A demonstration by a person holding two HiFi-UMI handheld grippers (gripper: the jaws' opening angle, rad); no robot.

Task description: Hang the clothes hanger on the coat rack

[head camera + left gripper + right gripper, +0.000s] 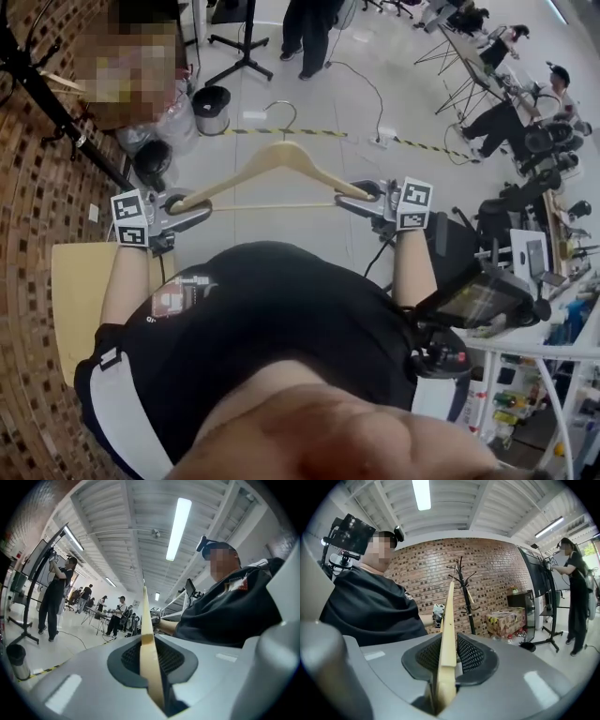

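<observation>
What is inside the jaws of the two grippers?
The wooden hanger: the left gripper is shut on its left end, the right gripper on its right end. The jaws cover both tips.

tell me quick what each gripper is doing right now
left gripper: closed on the left end of the wooden hanger
right gripper: closed on the right end of the wooden hanger

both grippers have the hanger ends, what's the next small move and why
Probably swing the hanger toward the coat rack on the person's left. The left gripper and right gripper each clamp one end, its metal hook is free, and the rack stands off by the brick wall, nowhere near the hook yet.
</observation>
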